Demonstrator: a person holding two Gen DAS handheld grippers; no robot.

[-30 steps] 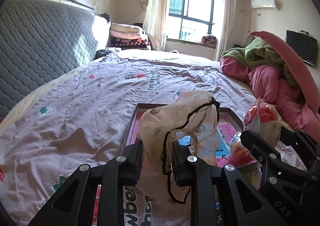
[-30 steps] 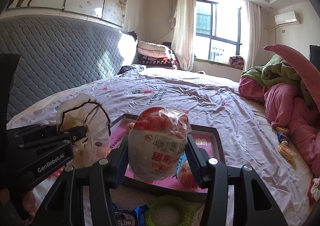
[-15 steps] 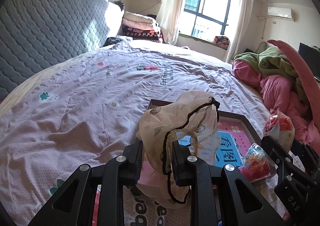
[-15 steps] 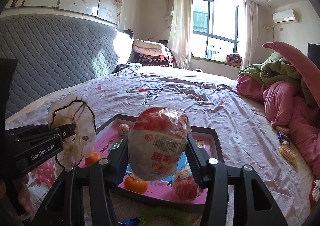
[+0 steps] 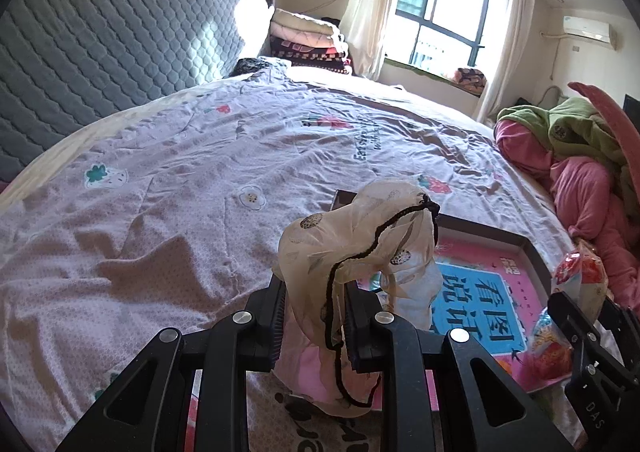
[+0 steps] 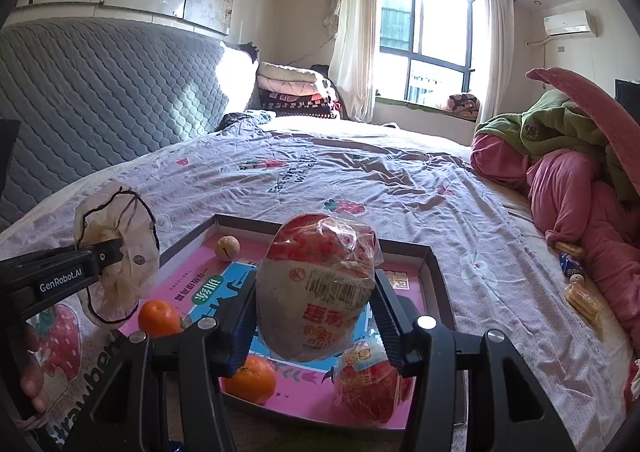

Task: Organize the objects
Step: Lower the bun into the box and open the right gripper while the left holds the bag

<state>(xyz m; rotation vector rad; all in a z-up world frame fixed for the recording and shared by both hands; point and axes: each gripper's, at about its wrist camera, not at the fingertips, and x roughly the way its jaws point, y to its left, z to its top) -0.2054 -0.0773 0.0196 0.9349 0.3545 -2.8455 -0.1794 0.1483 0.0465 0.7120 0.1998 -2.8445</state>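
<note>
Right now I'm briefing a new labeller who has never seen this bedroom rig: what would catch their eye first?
First, the two loads held up close: the right gripper clamps a red-and-white snack bag, and the left gripper pinches a sheer cream pouch with black trim. Below them a pink-lined tray lies on the bed, holding two oranges, a walnut and another red packet.

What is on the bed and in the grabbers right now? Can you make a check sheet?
Surface: bedspread, wrinkled, floral.
Job's things: tray on the bed holds two oranges, a walnut, a red snack pack.
Clutter: wrapped snacks beside pink bedding.
Grippers: left gripper shut on sheer pouch; right gripper shut on snack bag.
Cables: nothing seen.
Surroundings: headboard, window.
</note>
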